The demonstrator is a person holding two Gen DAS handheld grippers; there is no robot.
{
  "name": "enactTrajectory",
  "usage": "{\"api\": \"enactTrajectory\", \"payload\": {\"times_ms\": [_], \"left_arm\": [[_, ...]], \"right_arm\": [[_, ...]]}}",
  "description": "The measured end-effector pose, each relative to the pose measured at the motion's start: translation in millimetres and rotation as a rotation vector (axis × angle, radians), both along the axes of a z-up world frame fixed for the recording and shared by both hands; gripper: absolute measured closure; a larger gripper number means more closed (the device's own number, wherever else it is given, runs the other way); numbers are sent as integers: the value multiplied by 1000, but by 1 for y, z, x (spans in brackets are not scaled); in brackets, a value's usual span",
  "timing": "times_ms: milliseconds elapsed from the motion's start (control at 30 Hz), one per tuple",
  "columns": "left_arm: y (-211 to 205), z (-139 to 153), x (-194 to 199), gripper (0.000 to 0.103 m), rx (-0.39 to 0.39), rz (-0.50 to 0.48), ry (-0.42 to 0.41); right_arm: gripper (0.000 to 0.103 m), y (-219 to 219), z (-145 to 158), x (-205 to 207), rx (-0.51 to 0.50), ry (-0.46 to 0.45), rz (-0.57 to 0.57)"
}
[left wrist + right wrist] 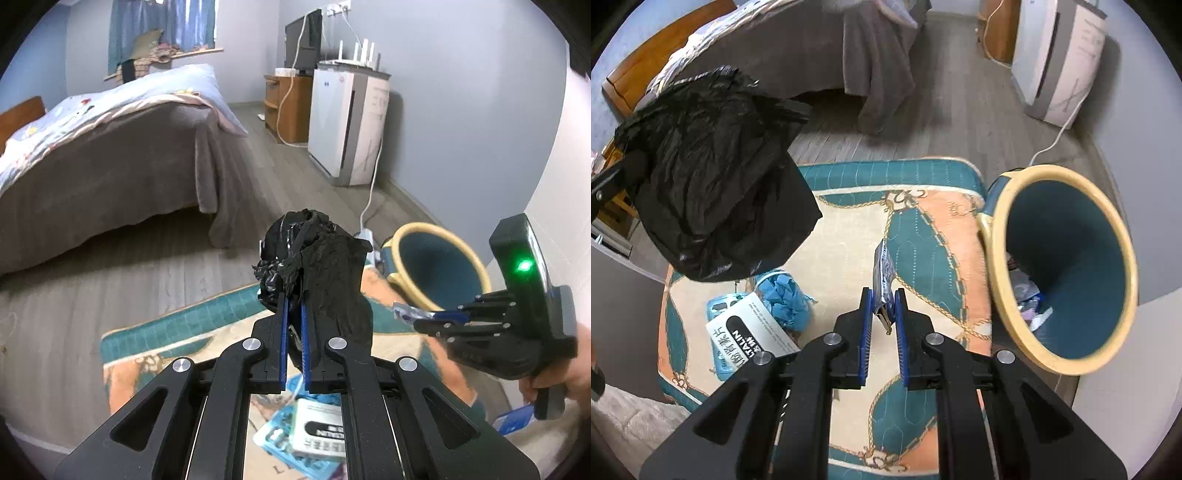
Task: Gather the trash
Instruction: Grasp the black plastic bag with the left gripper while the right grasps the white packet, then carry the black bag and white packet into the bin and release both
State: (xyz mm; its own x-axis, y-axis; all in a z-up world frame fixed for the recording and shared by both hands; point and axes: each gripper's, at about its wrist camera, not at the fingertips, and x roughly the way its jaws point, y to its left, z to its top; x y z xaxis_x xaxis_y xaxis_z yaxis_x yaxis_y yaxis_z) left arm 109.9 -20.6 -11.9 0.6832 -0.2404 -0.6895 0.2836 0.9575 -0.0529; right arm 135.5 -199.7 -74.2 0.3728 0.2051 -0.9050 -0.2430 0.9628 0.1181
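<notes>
Left gripper (294, 310) was clamped on the bag (321, 273): light, limp, best held by bunched film. Right gripper (883, 306) pinched a thin, light wrapper (883, 273) beside the bin (1060, 258).

— Where are you working?

— I'm in a home bedroom. A bed (110, 155) with a grey blanket and a pale quilt stands on grey plank flooring.

— What else marks it?

— Behind the bed, a curtained window (162, 33). Right of the bed, a wooden nightstand (288, 107) with a monitor (304, 40), then a white air purifier (347, 125) carrying a router. A patterned rug (923, 229) lies near the bed's foot.
</notes>
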Motion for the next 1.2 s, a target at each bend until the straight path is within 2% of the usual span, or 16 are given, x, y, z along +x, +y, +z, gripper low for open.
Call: {"api": "enactTrajectory", "payload": {"times_ms": [233,600,700,900,1200], "left_arm": [[-13,2,-9,96,3,-32,-15],[-59,-21,-4,96,30,-111,24],[-77,-30,-3,96,54,-142,33],[-115,-40,0,96,36,-211,65],[-180,-44,14,96,19,-318,99]], "right_arm": [[92,-20,32,-13,-11,-86,-51],[92,-68,44,9,13,-147,-111],[92,-82,44,15,4,-161,-130],[92,-116,44,26,23,-175,-196],[92,-174,20,37,23,-135,-334]]}}
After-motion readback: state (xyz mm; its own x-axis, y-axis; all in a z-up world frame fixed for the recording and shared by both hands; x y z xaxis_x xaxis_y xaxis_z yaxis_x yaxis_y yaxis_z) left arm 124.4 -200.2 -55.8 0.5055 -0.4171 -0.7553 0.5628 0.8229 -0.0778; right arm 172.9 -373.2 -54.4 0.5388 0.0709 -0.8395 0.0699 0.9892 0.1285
